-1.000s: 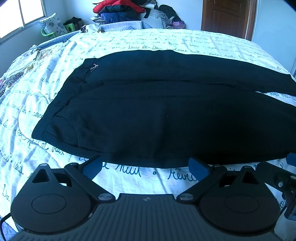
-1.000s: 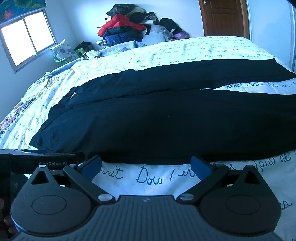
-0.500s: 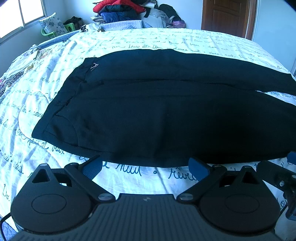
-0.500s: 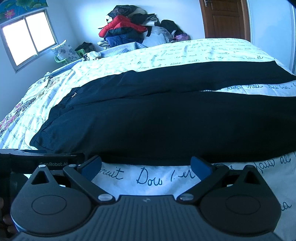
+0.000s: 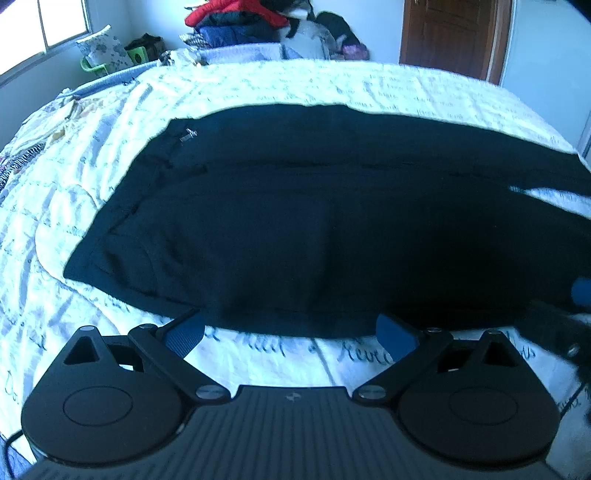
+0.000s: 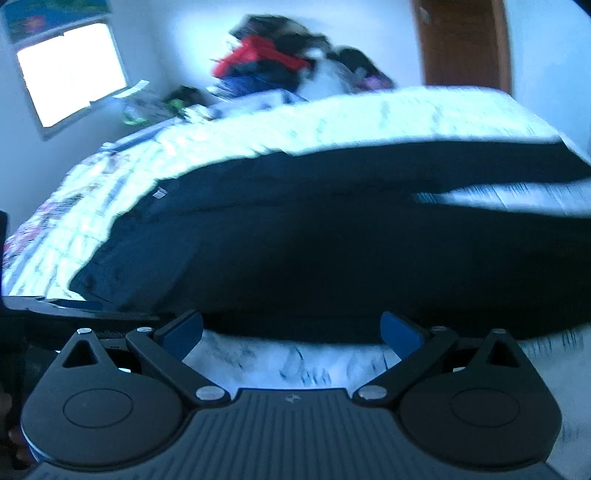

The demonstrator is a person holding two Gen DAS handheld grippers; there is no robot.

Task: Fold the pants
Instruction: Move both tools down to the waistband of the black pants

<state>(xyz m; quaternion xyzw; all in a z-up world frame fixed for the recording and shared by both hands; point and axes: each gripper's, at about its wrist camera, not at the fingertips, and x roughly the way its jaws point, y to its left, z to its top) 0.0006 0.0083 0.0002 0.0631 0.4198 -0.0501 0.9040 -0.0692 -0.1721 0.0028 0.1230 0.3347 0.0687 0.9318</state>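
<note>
Both the left gripper [image 5: 291,334] and right gripper [image 6: 291,328] have fingers spread wide, holding nothing, at the near edge of the black pants [image 5: 314,229]. These lie flat on the bed [image 5: 258,88], waistband left, legs running right. The bedspread's cursive script is blurred, unreadable.

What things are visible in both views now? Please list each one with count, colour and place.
pants: one, black, spread flat on the bed, waistband left
bedspread: one, white with script writing, under the pants
clothes pile: one, red, blue and dark, beyond the bed
door: one, brown wood, far right
window: one, bright, far left wall
left gripper: one, black with blue pads, open at near hem
right gripper: same, open, blurred
</note>
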